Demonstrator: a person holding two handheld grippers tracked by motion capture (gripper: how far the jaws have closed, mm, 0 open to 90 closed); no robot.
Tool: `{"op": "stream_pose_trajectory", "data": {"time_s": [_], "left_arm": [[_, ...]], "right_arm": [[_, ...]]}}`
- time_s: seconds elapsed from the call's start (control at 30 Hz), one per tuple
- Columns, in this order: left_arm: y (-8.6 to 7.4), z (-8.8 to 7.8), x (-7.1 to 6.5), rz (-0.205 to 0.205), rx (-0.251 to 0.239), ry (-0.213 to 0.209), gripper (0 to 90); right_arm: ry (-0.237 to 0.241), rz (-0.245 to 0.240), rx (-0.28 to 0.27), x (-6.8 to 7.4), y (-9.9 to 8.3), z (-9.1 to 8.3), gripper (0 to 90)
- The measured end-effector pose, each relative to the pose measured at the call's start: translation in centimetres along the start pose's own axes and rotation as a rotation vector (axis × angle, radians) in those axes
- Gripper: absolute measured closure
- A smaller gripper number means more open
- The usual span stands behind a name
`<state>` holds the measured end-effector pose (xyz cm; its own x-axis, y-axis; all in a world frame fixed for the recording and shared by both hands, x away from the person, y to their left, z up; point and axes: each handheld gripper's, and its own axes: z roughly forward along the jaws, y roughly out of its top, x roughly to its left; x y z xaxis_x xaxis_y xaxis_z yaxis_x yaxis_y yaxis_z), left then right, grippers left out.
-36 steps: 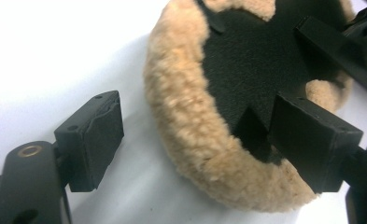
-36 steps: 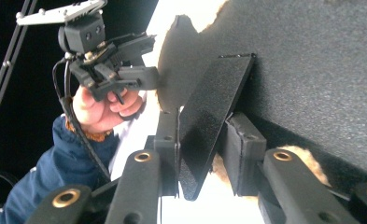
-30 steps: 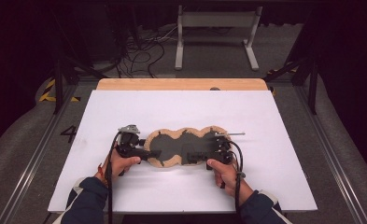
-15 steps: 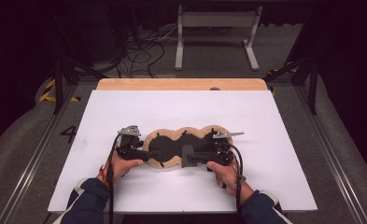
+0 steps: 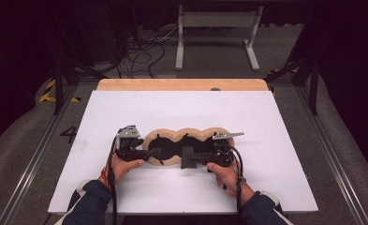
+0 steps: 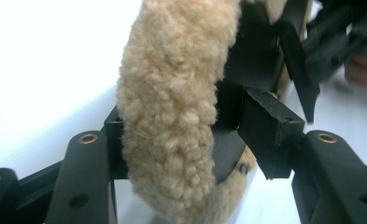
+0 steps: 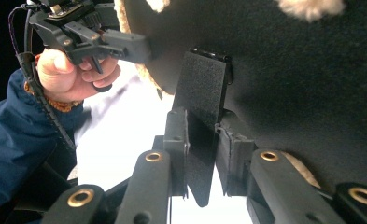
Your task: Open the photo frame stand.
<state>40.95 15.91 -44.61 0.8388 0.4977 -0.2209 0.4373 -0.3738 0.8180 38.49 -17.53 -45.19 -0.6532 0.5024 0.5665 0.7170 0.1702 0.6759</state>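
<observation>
One white sheet (image 5: 266, 140) covers most of the table, flat and matte, with a strip of pale wooden board (image 5: 181, 85) showing along its far edge. Near the middle of the sheet, toward the person's side, lies the fleece cover (image 5: 184, 136): a long, flattened loop with a wavy, scalloped outline, tan and curly like sheepskin on its outer face and smooth black on its inner face. In the left gripper view the pile is thick and nubbly, a rounded roll of cream-tan wool (image 6: 172, 102) standing up from the sheet, with the dark lining behind it.

At the cover's left end sits the left gripper (image 5: 146, 153), held in the left hand (image 5: 125, 166). Its black jaws have just been closing and now straddle the woolly rim, one jaw on the outside of the roll and the other against the black lining; the jaws stand about half apart with the rim gripped between them.

At the right end the right gripper (image 5: 191, 159), in the right hand (image 5: 224, 174), reaches in across the black lining. Its jaws have also just been closing and are nearly together, pinching a small black strap tab (image 7: 201, 93). The tab is a flat rectangle of rough, felt-like weave, hanging from a thin metal bar on the lining, its lower end a point below the pads
</observation>
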Motion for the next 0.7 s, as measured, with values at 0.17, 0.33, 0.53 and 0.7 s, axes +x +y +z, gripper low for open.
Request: {"op": "stream_pose_trajectory", "data": {"time_s": [0.17,0.33,0.53,0.7], "left_arm": [[-0.4,0.3,0.1,0.021,0.018,-0.009,40.9],[-0.5,1.1,0.6,-0.029,0.069,0.018,26.1],[-0.6,1.6,0.4,-0.001,0.104,-0.027,32.8],[-0.6,1.4,0.2,-0.005,0.09,-0.029,36.4]], "right_arm": [[-0.032,-0.036,0.005,0.4,0.0,0.1,75.8],[-0.044,-0.034,0.001,0.4,-0.1,0.2,74.3],[-0.056,-0.05,0.0,0.5,-0.1,0.3,74.1],[-0.042,-0.028,-0.003,0.3,-0.1,0.2,76.0]]}}
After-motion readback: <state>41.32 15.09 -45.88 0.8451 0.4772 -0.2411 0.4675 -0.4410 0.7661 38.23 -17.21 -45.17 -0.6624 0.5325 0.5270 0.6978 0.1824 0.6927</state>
